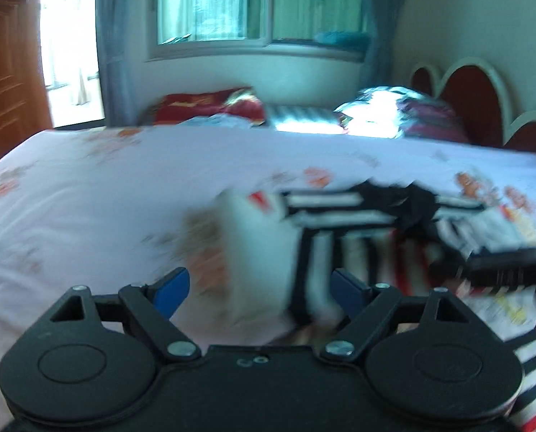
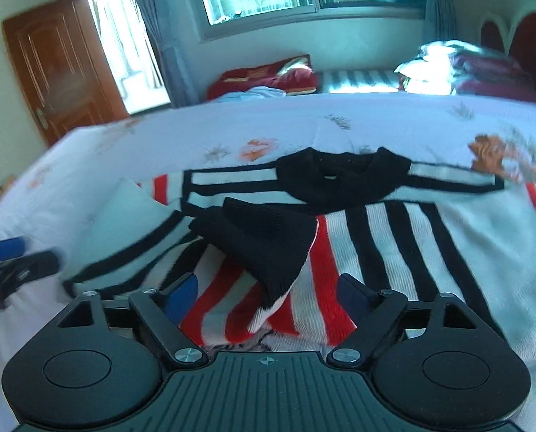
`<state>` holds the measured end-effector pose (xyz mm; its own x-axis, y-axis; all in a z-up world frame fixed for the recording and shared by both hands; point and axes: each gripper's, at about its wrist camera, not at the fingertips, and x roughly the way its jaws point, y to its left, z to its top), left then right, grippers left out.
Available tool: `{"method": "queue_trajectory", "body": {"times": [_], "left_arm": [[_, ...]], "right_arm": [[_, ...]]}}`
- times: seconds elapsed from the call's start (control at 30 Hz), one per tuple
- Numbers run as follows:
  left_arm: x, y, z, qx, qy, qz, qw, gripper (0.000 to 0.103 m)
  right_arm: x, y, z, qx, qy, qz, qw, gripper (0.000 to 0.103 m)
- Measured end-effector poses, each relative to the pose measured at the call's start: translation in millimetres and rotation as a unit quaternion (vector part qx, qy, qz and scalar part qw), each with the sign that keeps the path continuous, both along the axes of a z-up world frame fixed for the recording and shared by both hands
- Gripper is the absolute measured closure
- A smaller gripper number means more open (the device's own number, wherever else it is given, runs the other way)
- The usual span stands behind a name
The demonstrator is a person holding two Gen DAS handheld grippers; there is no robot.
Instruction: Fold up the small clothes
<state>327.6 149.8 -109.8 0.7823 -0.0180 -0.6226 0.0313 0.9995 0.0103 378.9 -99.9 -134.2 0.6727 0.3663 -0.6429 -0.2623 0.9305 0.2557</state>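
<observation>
The right tongs (image 2: 268, 293) stand wide, their blue pads apart with nothing pressed between them. Just ahead of them, in the gap, lies the black cuff (image 2: 264, 241) of a sleeve folded across the sweater (image 2: 393, 237); the cuff's tip reaches down between the two pads, and contact with either cannot be told. The sweater is spread flat on the bed (image 2: 124, 151), white with black stripes across the chest, red stripes lower down and a black collar (image 2: 343, 176) at the far side. The left tongs (image 1: 257, 289) are wide too, and hold nothing. That view is blurred; a white and black part of the sweater (image 1: 268, 252) sits between and just beyond the pads, over the flowered bedsheet (image 1: 88, 187). From the right wrist view, the left tongs (image 2: 12, 255) show at the left edge, beside the sweater's other sleeve (image 2: 131, 248).
</observation>
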Motion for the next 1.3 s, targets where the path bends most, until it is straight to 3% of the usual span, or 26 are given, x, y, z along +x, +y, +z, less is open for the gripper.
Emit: {"method": "queue_trajectory", "body": {"times": [0.03,0.07,0.13,0.23,0.27,0.3,0.43,0.5,0.57,0.67,0.77,0.9,1.03,1.07,1.3], "left_arm": [[-3,4,-6,0.009,0.008,0.005,0.9999,0.018],[-5,7,-12,0.015,0.014,0.009,0.9997,0.019],[-6,8,-24,0.022,0.022,0.013,0.9994,0.021],[4,-5,-38,0.034,0.024,0.003,0.9991,0.027],[8,-11,-41,0.047,0.023,0.001,0.9986,0.033],[14,-17,-45,0.060,0.023,-0.004,0.9979,0.040],[28,-28,-53,0.079,0.011,-0.009,0.9968,0.059],[30,-31,-56,0.079,0.007,-0.013,0.9968,0.068],[27,-35,-60,0.082,0.006,-0.024,0.9964,0.079],[26,-34,-62,0.070,0.005,-0.017,0.9974,0.081],[32,-20,-63,0.017,0.023,0.007,0.9996,0.081],[33,-5,-59,-0.042,0.045,0.023,0.9978,0.080],[32,5,-52,-0.078,0.066,0.029,0.9944,0.068],[31,8,-49,-0.082,0.067,0.030,0.9939,0.065],[31,21,-30,-0.128,0.057,0.052,0.9888,0.044]], "right_arm": [[3,3,-1,-0.007,-0.001,-0.001,1.000,0.025],[6,5,-2,-0.012,0.000,-0.003,1.000,0.042],[13,2,-4,-0.005,0.010,-0.010,1.000,0.066],[19,-3,-2,-0.005,0.014,-0.018,1.000,0.083],[20,-5,0,-0.004,0.012,-0.018,1.000,0.094],[20,-8,4,-0.002,0.005,-0.019,1.000,0.098],[14,-30,31,-0.016,-0.059,-0.051,0.997,0.098],[13,-48,36,-0.031,-0.071,-0.069,0.995,0.098],[19,-68,28,-0.033,-0.051,-0.084,0.995,0.098],[22,-84,3,-0.032,-0.007,-0.092,0.995,0.098],[20,-86,-21,-0.031,0.031,-0.090,0.995,0.097],[12,-108,-26,0.030,0.049,-0.099,0.993,0.094],[6,-124,-21,0.042,0.056,-0.114,0.991,0.063],[4,-128,-19,0.047,0.055,-0.118,0.990,0.060],[5,-146,-18,0.066,0.063,-0.137,0.986,0.060]]}}
